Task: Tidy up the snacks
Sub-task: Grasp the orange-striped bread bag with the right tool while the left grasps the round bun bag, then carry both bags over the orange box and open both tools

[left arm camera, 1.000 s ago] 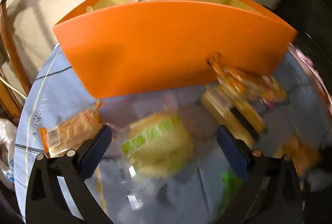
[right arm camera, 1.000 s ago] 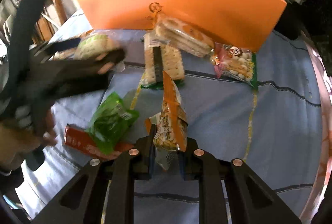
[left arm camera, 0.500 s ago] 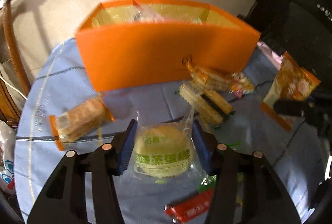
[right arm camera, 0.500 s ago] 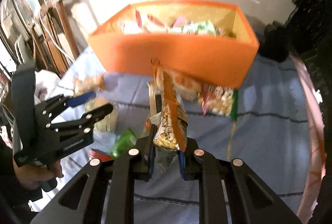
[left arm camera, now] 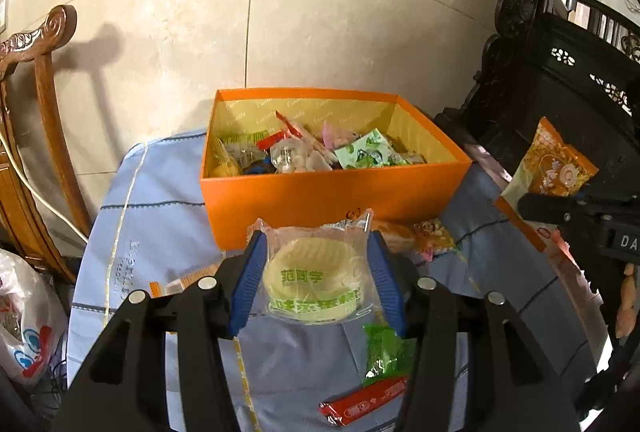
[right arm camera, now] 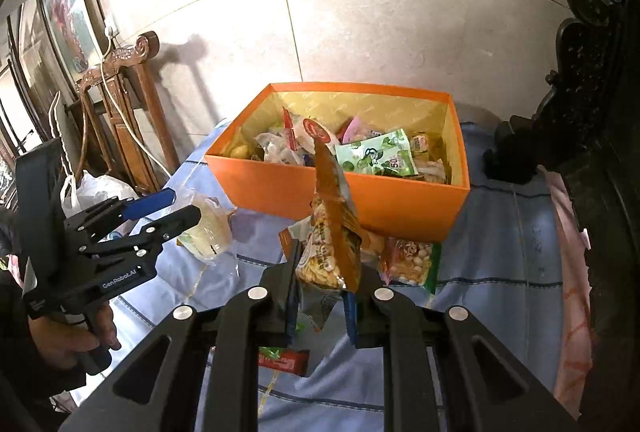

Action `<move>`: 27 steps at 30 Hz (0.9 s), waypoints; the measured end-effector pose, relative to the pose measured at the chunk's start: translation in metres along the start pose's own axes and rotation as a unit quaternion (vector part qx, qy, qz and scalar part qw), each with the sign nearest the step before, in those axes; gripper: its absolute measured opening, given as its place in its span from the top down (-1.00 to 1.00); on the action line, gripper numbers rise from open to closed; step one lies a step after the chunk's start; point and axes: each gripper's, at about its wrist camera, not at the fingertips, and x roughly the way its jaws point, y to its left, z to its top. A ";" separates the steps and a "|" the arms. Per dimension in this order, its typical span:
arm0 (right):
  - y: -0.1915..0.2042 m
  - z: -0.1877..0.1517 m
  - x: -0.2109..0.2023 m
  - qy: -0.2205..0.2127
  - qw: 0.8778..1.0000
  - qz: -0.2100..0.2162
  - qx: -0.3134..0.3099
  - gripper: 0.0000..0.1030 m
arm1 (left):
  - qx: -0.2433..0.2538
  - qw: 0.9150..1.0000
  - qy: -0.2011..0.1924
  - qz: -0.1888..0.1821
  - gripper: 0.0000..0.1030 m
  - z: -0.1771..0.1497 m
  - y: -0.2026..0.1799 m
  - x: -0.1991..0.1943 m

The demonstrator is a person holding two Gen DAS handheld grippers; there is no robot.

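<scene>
Left tongs (left arm camera: 316,274) pinch a wrapped cake (left arm camera: 314,278). Right tongs (right arm camera: 322,298) pinch an orange bag (right arm camera: 330,232). Both are held above the desk (left arm camera: 160,216), box (left arm camera: 332,192) just ahead.

Place: a home, likely a dining or living room.
Furniture: a carved wooden chair (left arm camera: 44,44) with a scrolled top rail, and dark carved furniture (left arm camera: 560,64) with fretwork.
Wall: large polished stone tiles (left arm camera: 320,20); framed pictures (right arm camera: 64,4) hang nearby.
Surface: a round surface under a light-blue striped tablecloth (left arm camera: 160,216).
Clutter: a plastic shopping bag (left arm camera: 24,320) beside it.
</scene>
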 end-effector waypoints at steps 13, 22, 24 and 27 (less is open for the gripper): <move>-0.004 -0.007 0.002 0.017 1.000 -0.009 0.003 0.65 | 0.026 0.999 0.041 0.006 -0.35 -0.008 -0.010 0.013; -0.001 -0.030 0.019 0.056 0.998 -0.013 0.000 0.65 | 0.045 0.996 0.074 0.010 -0.91 -0.049 -0.045 0.096; -0.001 -0.033 0.026 0.067 0.998 -0.017 -0.002 0.65 | 0.068 0.992 0.103 0.023 -0.89 -0.055 -0.055 0.122; 0.000 -0.035 0.030 0.069 0.997 -0.016 -0.004 0.65 | 0.059 0.992 0.105 0.030 -0.14 -0.054 -0.051 0.127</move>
